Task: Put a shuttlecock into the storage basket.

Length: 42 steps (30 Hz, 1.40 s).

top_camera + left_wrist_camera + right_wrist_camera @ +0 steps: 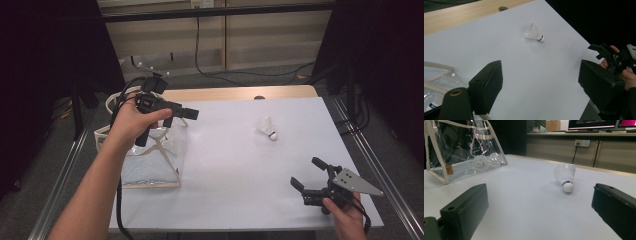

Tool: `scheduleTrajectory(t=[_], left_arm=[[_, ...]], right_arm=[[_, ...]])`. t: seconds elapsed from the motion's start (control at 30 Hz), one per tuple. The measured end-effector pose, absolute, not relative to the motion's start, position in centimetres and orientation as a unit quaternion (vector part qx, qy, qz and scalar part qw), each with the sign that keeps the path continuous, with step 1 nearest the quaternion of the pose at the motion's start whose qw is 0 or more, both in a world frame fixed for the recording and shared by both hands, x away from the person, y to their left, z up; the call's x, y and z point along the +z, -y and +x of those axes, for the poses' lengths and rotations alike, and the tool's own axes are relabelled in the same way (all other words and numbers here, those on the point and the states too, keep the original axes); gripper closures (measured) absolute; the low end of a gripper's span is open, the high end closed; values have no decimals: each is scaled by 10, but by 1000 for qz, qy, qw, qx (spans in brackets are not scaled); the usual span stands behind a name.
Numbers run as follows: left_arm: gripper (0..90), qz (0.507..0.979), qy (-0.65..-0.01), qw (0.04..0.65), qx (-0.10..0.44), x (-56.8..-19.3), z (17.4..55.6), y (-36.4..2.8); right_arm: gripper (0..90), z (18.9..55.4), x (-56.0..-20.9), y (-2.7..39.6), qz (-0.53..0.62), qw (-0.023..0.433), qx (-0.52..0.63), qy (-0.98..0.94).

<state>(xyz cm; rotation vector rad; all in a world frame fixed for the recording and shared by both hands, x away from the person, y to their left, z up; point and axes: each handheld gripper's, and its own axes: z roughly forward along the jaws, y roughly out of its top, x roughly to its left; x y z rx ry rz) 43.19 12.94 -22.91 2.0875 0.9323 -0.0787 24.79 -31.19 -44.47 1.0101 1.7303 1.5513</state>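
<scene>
Left gripper (181, 116): jaws stand wide apart with nothing between them. Held above the surface over the upper edge of the clear bag (150, 162), pointing toward the middle of the surface. In the left gripper view the shuttlecock (534, 33) lies well ahead of the jaws, in line with the gap between them, on the white surface (524, 75). It rests on its side, cork end pointing to the right in that view.

Right gripper (306, 175): jaws also wide open and empty. Held low at the near right corner of the surface, jaws aimed toward the far left. In the right gripper view the shuttlecock (565, 178) lies ahead, within the gap between the jaws but nearer the right-hand one, apart from both. Its white cork with a blue band faces the camera, feathers pointing away.

High view: shuttlecock (267, 128) lies right of centre on the surface, between the two grippers and well apart from each; it is nearer the far edge than the right gripper is.

Clear bag with cream trim stands at the left edge of the surface. A second shuttlecock (479, 163) shows through its wall, lying inside on the bottom.
</scene>
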Motion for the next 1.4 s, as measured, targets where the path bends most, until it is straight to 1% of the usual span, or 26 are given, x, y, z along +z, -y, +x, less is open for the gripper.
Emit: scheduleTrajectory(t=[0.2, 0.73, 1.4], left_arm=[[172, 831, -369, 415, -31, -234, 432, -121], [151, 842, -349, 410, -39, -249, 432, -97], [121, 850, -334, 405, -35, -270, 433, -67]], right_arm=[[5, 248, -444, 313, 381, 300, 584, -651], [5, 249, -445, 313, 382, 300, 583, -651], [5, 248, -445, 314, 382, 300, 584, -651]])
